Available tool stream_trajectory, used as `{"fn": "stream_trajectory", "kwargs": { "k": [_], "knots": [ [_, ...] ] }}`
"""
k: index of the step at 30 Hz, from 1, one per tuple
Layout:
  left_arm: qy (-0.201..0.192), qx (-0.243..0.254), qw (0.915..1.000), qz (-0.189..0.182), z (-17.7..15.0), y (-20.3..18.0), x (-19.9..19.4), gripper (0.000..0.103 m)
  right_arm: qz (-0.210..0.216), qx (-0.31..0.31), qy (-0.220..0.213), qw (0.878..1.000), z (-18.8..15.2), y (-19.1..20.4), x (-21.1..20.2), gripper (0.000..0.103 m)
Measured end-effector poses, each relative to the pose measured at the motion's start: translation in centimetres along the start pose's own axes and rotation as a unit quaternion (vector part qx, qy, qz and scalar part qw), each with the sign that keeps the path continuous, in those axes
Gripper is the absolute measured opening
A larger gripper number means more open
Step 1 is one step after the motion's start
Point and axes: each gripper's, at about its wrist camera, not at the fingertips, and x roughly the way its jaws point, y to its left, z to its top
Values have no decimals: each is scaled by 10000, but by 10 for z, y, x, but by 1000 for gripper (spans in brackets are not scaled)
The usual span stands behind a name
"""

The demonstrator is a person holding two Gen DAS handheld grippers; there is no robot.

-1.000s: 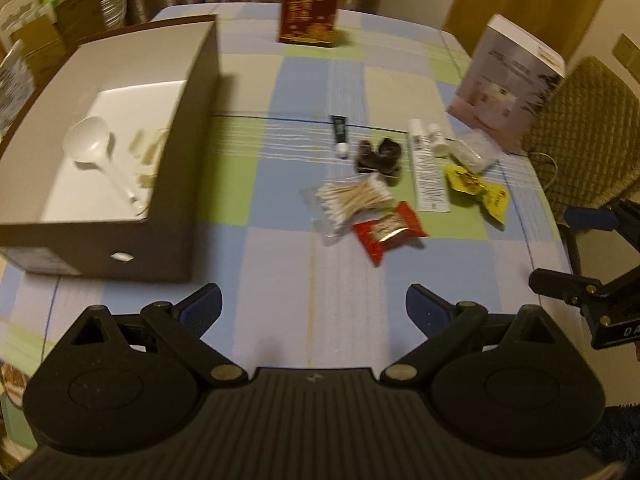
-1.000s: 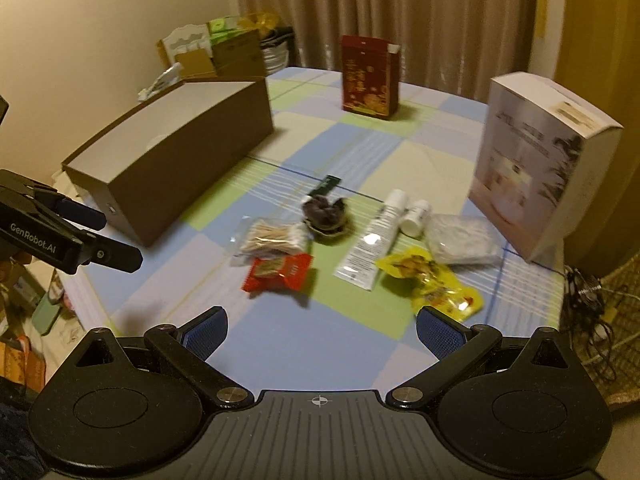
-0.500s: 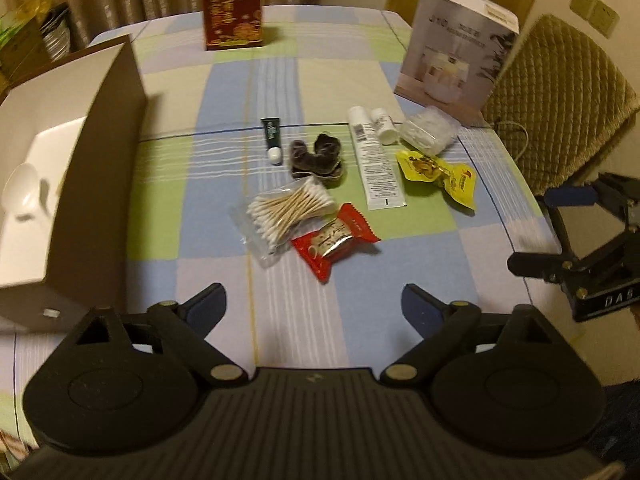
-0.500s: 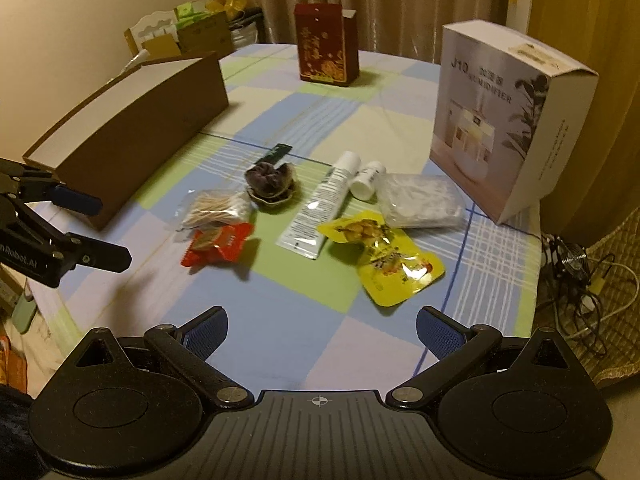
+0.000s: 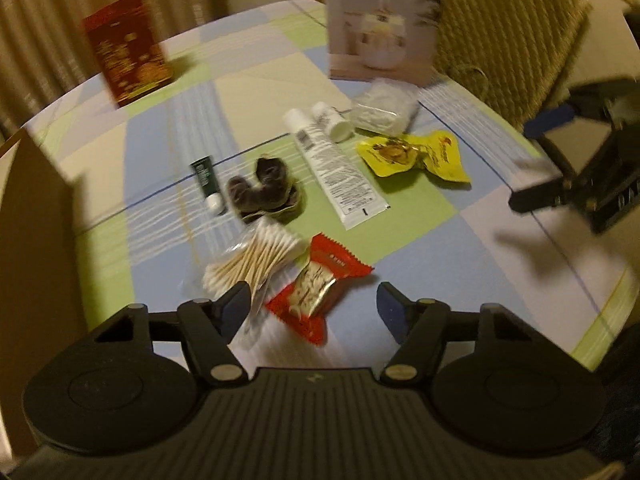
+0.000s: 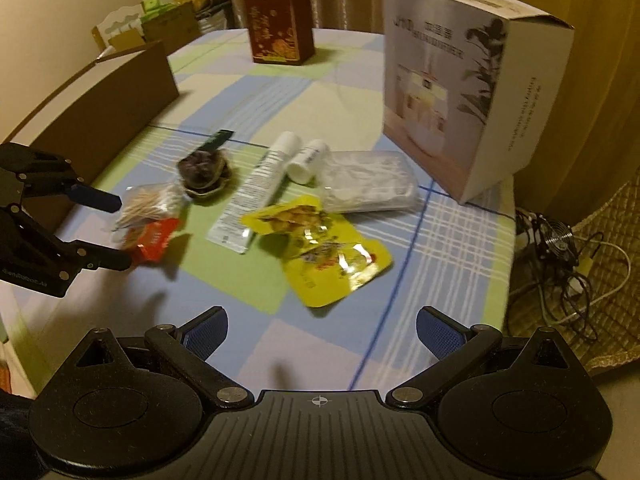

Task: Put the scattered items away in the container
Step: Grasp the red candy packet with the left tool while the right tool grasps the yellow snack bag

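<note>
Two open claws above snacks [image 5: 318, 292]

Warm, dim indoor light gives both views a yellow-brown cast. The left wrist view is smeared by motion blur: the red box [image 5: 127, 49] and the print on the white carton [image 5: 384, 20] are unreadable. The right wrist view is sharper, though the yellow pouch [image 6: 324, 248] is slightly soft and throws small glints of glare. Soft shadows fall on the table [image 6: 280, 92] toward the camera side of things. Fisheye distortion bends the table's edge, and the corners go dark.
</note>
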Motion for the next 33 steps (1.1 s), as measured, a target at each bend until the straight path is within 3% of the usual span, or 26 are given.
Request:
{"fn": "stream_trajectory", "kwargs": {
  "k": [5,10,16,23,25,29,30,33],
  "knots": [
    [206,224,9993,-235,5,7,28,53,-19,130,-37,9999,9,-13,5,103],
    [364,167,9976,-562,3,15,46,23,184,-49,-146,9997,17,-16,15,103],
    [252,-128,9966,-768,5,21,36,21,558,-720,-300,9954,29,-13,39,103],
    [273,-438,9962,-697,2,28,27,21,770,-1299,-62,9885,44,-14,75,102],
    [286,-533,9959,-674,-1,29,25,21,847,-1327,60,9875,46,-15,84,76],
    [285,-725,9949,-637,-5,32,21,21,812,-1376,-24,9871,44,-14,92,75],
    [281,-775,9946,-635,-6,33,20,21,732,-1428,-57,9870,43,-11,91,69],
    [264,-868,9941,-588,-8,32,17,21,707,-1589,-36,9848,36,-2,88,66]
  ]
}}
